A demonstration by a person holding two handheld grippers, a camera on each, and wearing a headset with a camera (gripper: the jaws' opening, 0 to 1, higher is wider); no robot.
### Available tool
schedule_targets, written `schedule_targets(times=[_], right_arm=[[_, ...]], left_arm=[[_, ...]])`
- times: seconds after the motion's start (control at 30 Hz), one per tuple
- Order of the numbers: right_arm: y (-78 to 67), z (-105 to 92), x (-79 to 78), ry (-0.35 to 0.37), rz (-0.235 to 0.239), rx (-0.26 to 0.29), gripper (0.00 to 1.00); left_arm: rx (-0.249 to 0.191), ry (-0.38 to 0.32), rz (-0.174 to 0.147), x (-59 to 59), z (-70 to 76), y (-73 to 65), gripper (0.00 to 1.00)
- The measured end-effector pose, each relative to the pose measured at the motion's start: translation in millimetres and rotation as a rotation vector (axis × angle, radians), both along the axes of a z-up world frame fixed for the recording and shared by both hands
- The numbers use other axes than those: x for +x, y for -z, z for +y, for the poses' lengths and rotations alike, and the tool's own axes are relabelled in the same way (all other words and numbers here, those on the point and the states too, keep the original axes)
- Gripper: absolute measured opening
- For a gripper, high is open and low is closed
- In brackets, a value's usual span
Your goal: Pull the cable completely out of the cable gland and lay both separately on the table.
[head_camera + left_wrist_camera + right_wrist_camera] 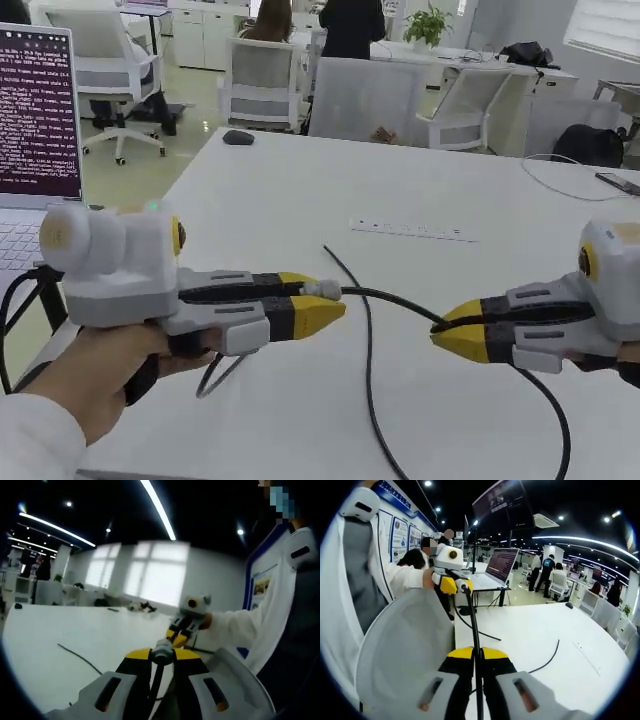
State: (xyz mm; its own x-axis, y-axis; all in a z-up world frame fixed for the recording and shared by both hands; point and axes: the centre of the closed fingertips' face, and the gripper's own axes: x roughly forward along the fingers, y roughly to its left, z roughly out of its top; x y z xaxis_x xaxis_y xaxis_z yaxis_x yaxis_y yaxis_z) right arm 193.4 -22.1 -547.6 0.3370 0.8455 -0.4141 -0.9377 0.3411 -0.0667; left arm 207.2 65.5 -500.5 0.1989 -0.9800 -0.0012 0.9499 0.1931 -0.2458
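Jaws: left around gland (322, 290), right around cable (400, 298).

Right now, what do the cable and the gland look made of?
Cable: black, matte, bends in loose curves, so probably a rubber or PVC jacket. Gland: light grey, dull, no metallic glint, so likely plastic, though too small to be sure.

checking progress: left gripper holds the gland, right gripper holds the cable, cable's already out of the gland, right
Not out: the right gripper view shows the cable running from the right gripper into the gland in the left gripper. Rest is right.
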Motion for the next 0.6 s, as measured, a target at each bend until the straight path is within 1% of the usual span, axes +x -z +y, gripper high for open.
schedule_targets(times=[0.13,0.23,0.3,0.43,0.6], right_arm=[[8.8,-9.0,1.2,0.024,0.012,-0.020,0.04],[13.4,-12.8,3.7,0.035,0.024,-0.023,0.04],[15.0,-12.2,4.5,0.037,0.033,-0.018,0.05],[20.1,-8.5,3.0,0.025,0.042,-0.037,0.04],[20.6,-11.5,3.2,0.043,0.046,-0.047,0.05]], left_arm=[[-0.010,-0.010,0.014,1.6,1.7,-0.6,0.16],[-0.012,-0.017,0.015,1.9,2.5,-1.1,0.16],[-0.007,-0.021,0.014,1.7,2.5,-0.4,0.16],[0.000,-0.030,0.007,3.7,3.3,0.6,0.16],[0.003,-0.024,0.013,5.2,2.2,2.1,0.16]])
